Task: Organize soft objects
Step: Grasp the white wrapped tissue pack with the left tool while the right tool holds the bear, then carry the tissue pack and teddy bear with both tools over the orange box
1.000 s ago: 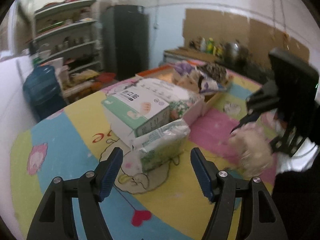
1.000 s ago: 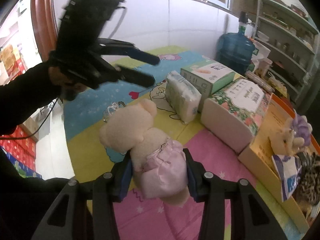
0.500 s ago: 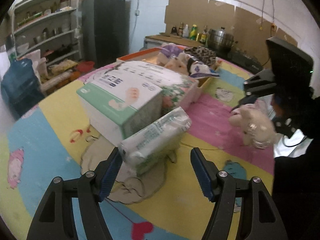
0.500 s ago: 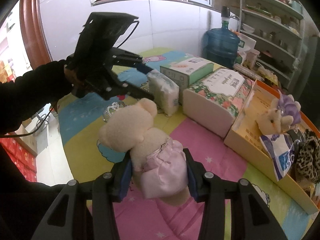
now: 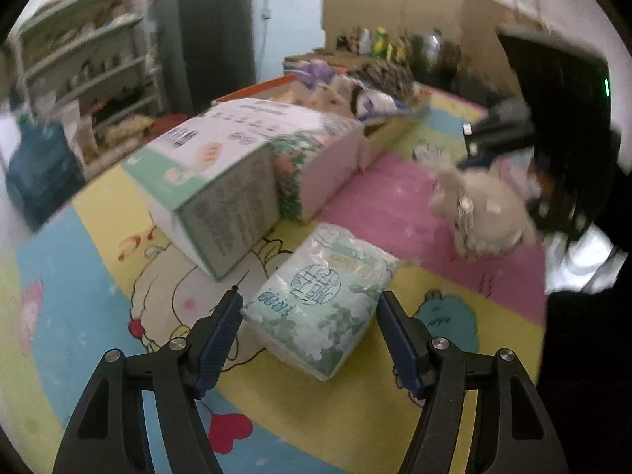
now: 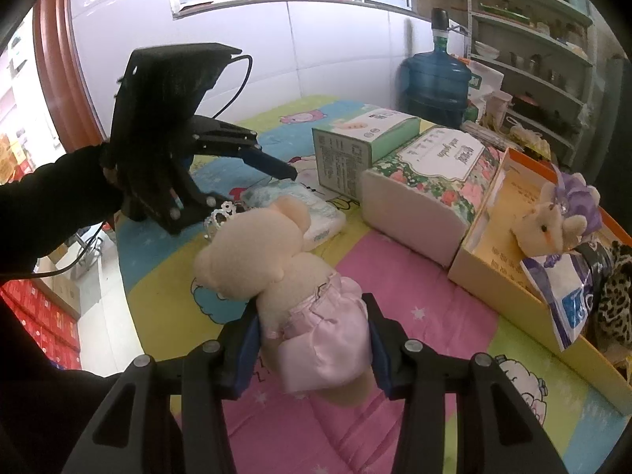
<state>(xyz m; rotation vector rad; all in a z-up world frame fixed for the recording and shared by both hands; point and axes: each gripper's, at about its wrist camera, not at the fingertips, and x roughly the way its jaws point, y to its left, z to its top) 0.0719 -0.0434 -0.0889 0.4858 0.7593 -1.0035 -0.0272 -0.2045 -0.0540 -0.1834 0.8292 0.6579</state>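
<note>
Landmark: the open orange box (image 6: 509,272) at the far side of the worktop (image 6: 454,312); every place below is given from it.
Already in the box: a small plush with a purple bow (image 6: 553,221), a blue-and-white bag (image 6: 561,296) and a leopard-print piece (image 6: 616,296) lie inside, so by my reading part of the sorting is done.
Right tool (image 6: 312,339): you have its pads pressed into the pink skirt of the cream teddy bear (image 6: 276,260), jaws partly closed around the soft body. The bear is carried above the pink patch of the mat, just short of the box's near wall, not yet inside.
Left tool (image 5: 308,335): its jaws stand fairly wide, one each side of the soft tissue pack (image 5: 320,304), and neither pad presses on it. You hold nothing here.
Tissue pack: it lies on the yellow part of the mat, well apart from the box, with two cartons between.
Cartons: the floral carton (image 6: 426,185) sits against the box's side and the green-and-white carton (image 6: 363,146) beyond it; whether these belong to your sorting I cannot tell.
Left to do: in my judgement, put the bear into the box, then close on the tissue pack and bring it over.
</note>
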